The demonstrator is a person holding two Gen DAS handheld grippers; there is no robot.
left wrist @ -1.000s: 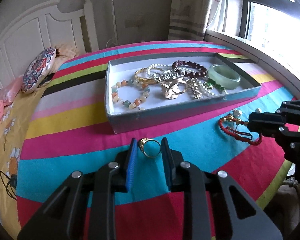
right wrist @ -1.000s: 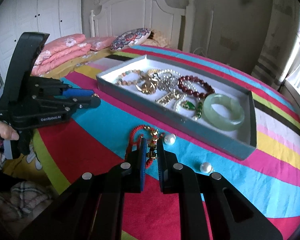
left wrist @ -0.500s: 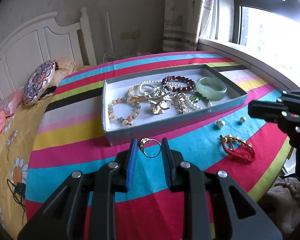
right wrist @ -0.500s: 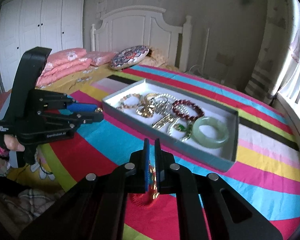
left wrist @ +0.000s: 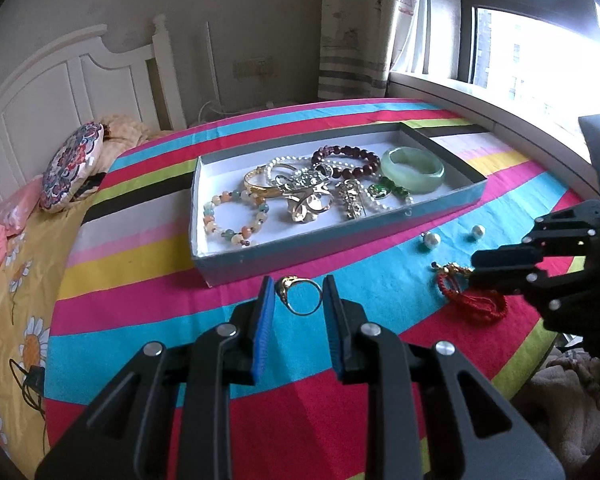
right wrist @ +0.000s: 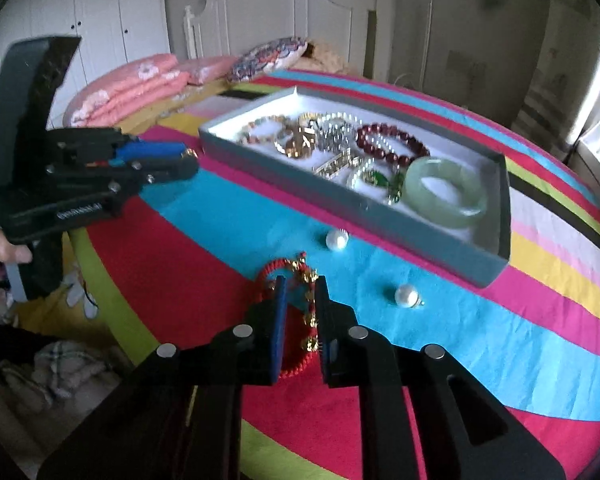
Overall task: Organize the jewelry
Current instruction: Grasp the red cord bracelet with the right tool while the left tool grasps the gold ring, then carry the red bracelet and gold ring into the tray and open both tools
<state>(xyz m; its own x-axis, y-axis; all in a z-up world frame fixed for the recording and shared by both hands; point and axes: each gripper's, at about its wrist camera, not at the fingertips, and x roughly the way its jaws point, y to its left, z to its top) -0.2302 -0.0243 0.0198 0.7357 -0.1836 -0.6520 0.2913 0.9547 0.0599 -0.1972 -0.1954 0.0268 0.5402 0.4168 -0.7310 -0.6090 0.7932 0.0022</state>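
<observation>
My left gripper (left wrist: 298,294) is shut on a gold ring (left wrist: 299,298), held above the striped cloth just in front of the grey jewelry box (left wrist: 260,260). The box holds several bracelets, a gold brooch and a green jade bangle (left wrist: 414,169). My right gripper (right wrist: 299,294) has its fingers slightly apart around a red cord bracelet with gold charms (right wrist: 296,280) that lies on the cloth; in the left wrist view the bracelet (left wrist: 472,300) sits under the right gripper (left wrist: 478,266). The left gripper (right wrist: 188,162) shows at the left of the right wrist view.
Two loose pearls (right wrist: 337,239) (right wrist: 407,295) lie on the cloth between the bracelet and the box (right wrist: 380,216). The round table's edge (right wrist: 112,288) is close at the left. A bed with pink pillows (right wrist: 128,88) stands behind; a window (left wrist: 540,40) is at the right.
The right gripper rose and pulled back from the red bracelet, then came back down over it with its fingers a little wider. The left gripper kept the ring, lifting slightly.
</observation>
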